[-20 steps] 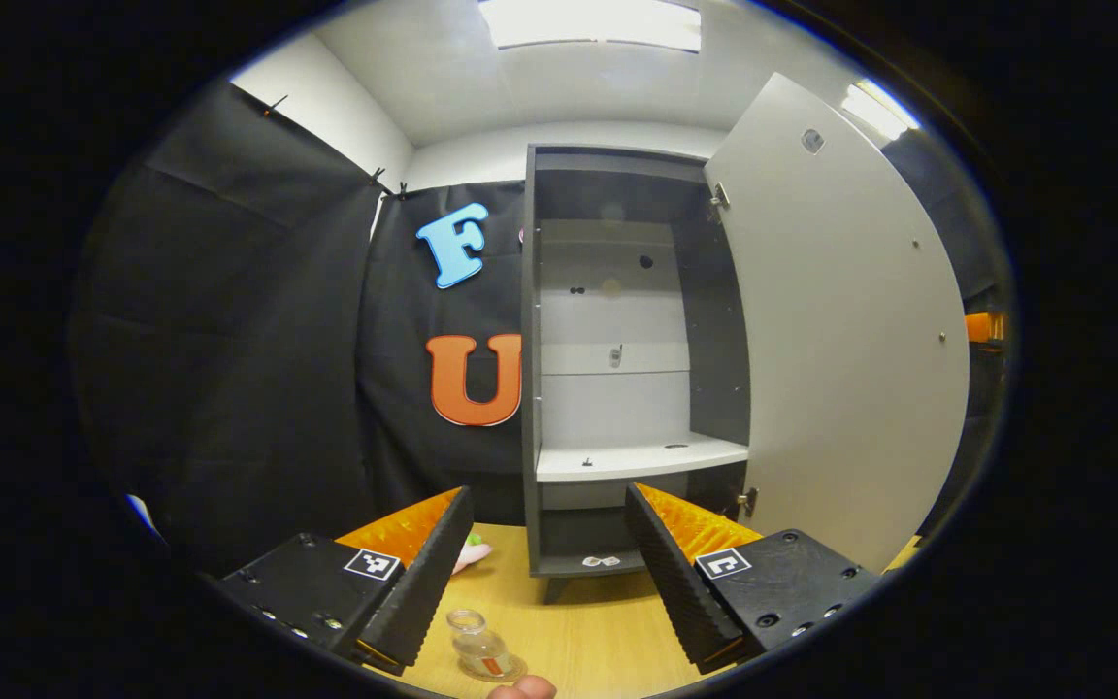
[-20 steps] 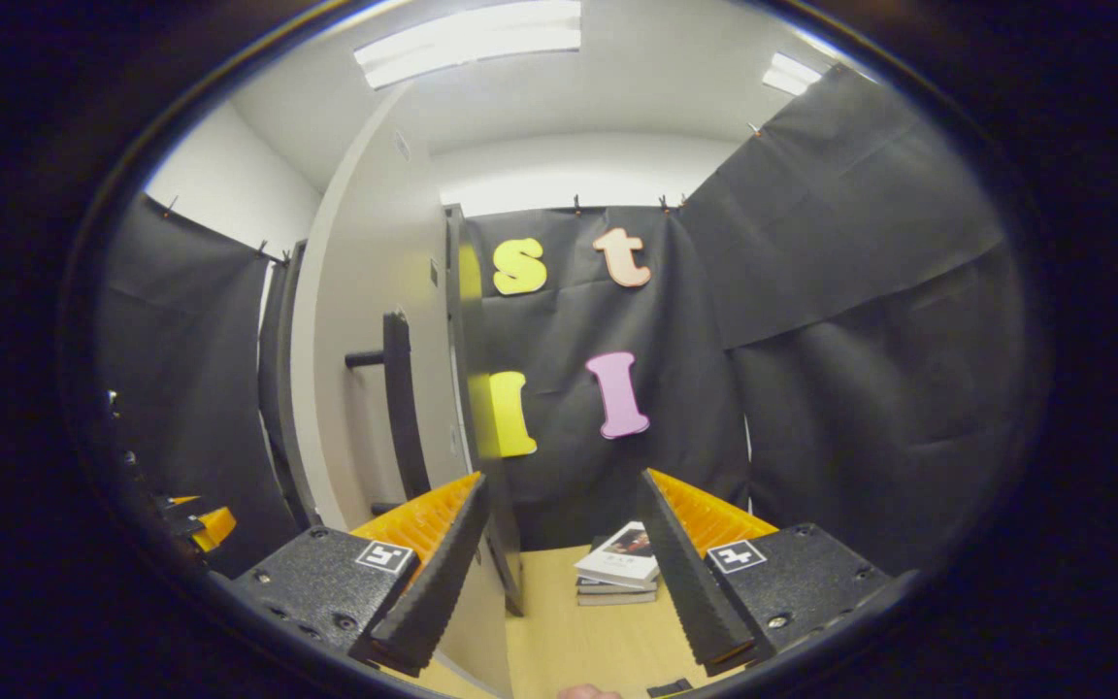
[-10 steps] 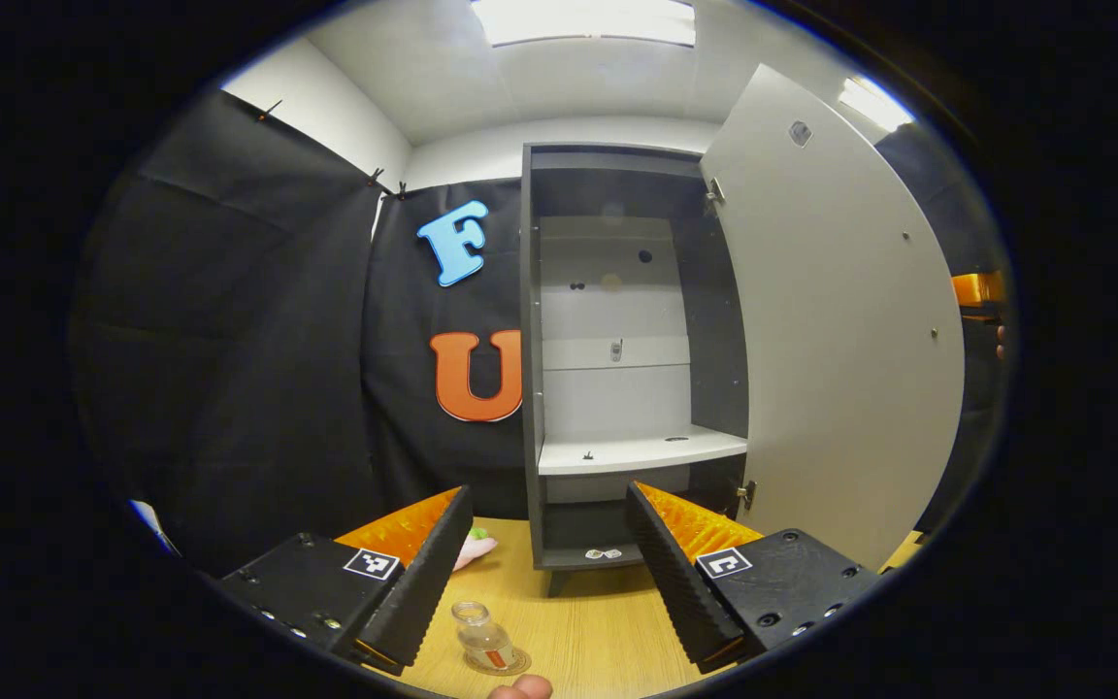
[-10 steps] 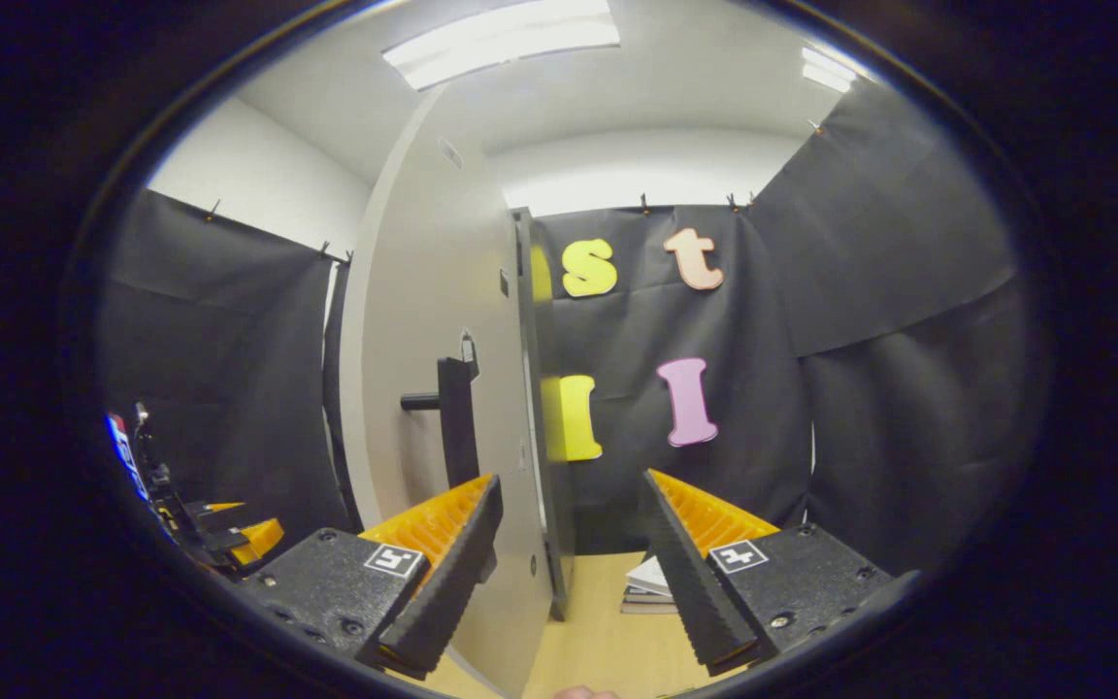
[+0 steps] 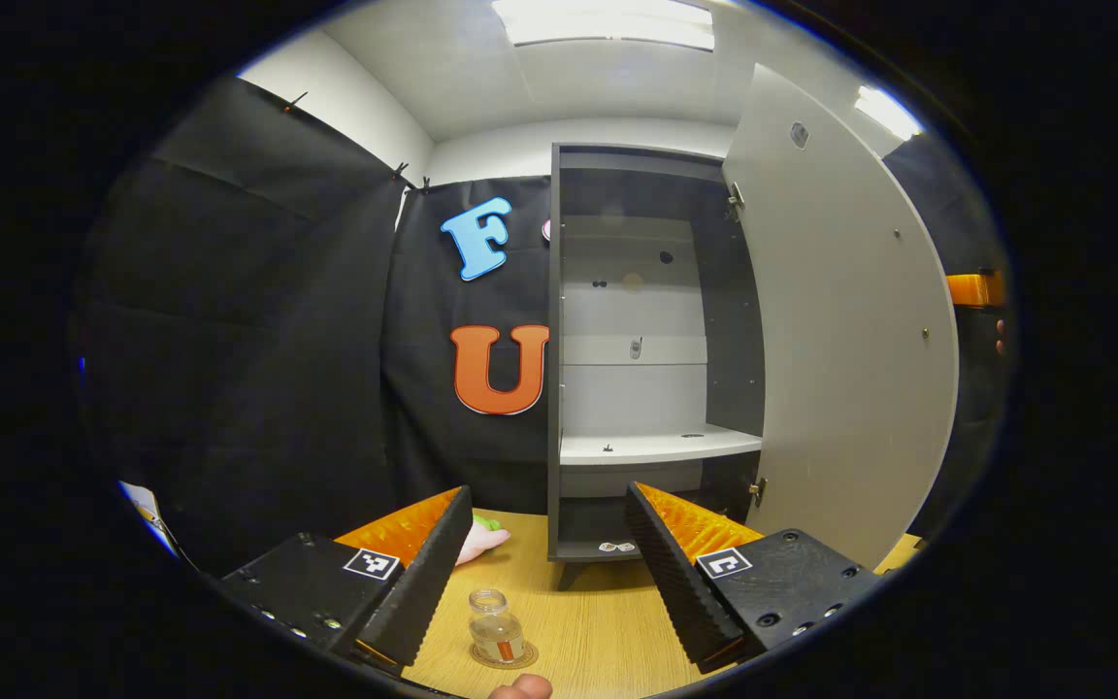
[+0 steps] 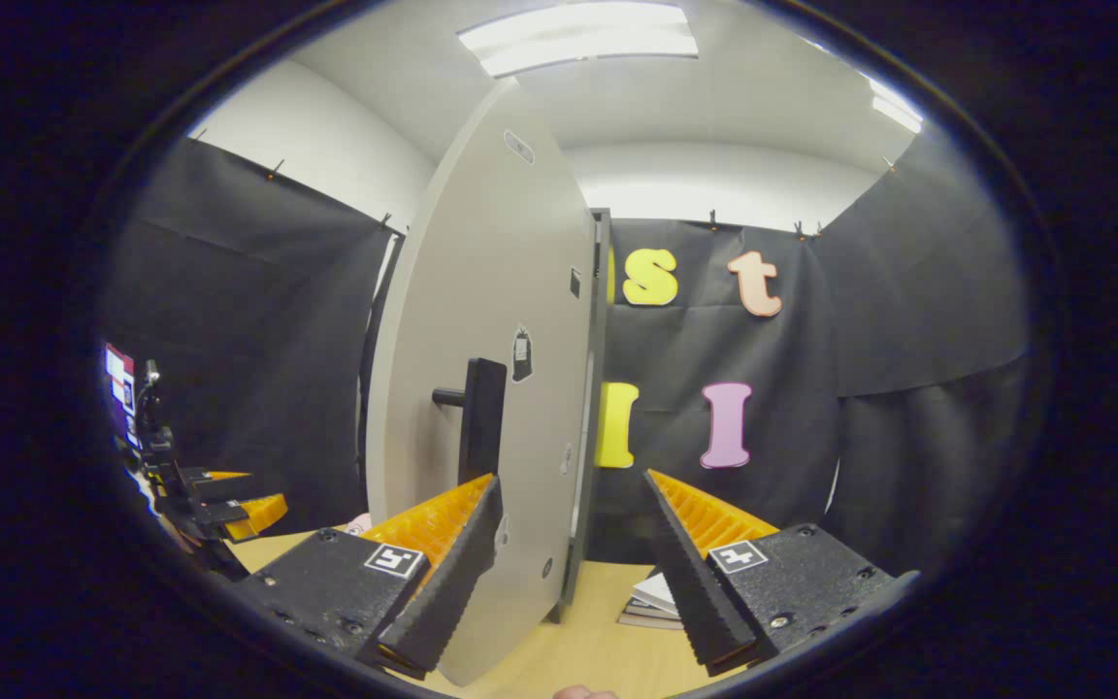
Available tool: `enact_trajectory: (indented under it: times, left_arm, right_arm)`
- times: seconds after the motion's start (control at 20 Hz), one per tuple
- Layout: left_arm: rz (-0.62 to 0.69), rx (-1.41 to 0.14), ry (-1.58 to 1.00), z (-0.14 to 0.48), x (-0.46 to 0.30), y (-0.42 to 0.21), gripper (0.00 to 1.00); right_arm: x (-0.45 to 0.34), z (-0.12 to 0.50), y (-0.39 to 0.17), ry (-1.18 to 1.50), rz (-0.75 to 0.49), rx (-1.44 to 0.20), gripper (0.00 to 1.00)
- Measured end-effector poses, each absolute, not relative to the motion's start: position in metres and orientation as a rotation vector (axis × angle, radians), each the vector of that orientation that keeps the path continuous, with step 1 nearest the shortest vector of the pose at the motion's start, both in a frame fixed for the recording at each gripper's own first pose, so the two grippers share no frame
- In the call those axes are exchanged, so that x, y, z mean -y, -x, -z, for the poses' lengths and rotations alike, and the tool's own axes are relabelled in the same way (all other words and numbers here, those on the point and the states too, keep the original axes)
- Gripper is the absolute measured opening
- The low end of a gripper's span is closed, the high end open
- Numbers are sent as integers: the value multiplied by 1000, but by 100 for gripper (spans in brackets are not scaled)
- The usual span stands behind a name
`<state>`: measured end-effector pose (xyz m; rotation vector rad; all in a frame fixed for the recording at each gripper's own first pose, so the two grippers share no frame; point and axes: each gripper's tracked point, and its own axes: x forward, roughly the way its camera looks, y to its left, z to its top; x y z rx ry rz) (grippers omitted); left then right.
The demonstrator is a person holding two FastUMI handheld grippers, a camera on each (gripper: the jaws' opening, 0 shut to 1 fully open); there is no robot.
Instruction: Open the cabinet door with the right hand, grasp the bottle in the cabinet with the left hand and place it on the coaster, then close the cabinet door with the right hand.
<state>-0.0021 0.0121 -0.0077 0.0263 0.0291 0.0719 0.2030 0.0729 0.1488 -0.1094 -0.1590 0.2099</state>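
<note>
One small clear bottle [image 5: 496, 636] stands upright on the round coaster [image 5: 504, 657] on the wooden table [image 5: 598, 631], low in the left gripper view, just in front of the left gripper [image 5: 544, 573], whose fingers are spread wide with nothing between them. A fingertip [image 5: 520, 687] of the person shows at the bottom edge, near the coaster. Beyond the bottle stands the tall dark cabinet [image 5: 651, 359] with its pale shelf [image 5: 661, 447] bare, and its door [image 5: 845, 330] hangs wide open to the right, hinges on the cabinet's right side. A small pink and green object [image 5: 481, 539] lies on the table left of the cabinet's foot; I can't tell what it is. Over to the right gripper view: the right gripper [image 6: 574, 573] sits with its fingers well apart too, gripping nothing, and the edge of the door [image 6: 496, 417] rises between them, its dark bar handle [image 6: 476, 422] just above the left finger. I can't tell if that finger touches the door. A stack of books [image 6: 651, 597] lies on the table [image 6: 608, 655] behind the door, and the left gripper [image 6: 229, 495] shows far off at the left.
</note>
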Motion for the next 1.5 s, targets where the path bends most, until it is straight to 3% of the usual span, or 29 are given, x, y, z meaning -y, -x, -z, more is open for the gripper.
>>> enact_trajectory:
  times: [0.2,0.25,0.35,0.4,0.5,1.25,1.5]
  left_arm:
    - [-65,-26,-49,9,-16,8,95]
    - [-65,-23,-54,9,-18,8,95]
    - [-65,-21,-48,9,-22,10,95]
    - [-59,-28,-45,11,-24,11,95]
    - [-57,-36,-55,14,-28,11,95]
    - [-40,-57,-43,35,-47,5,95]
    - [-84,-58,-34,38,-61,11,95]
  right_arm:
    - [-113,-148,-214,80,-321,167,92]
    - [-122,-147,-219,68,-338,157,88]
    - [-140,-148,-225,68,-373,151,92]
    - [-150,-150,-231,72,-383,149,88]
    - [-165,-155,-243,71,-384,158,93]
    - [-328,-170,-379,-76,-516,118,93]
    - [-334,-163,-387,-92,-476,121,94]
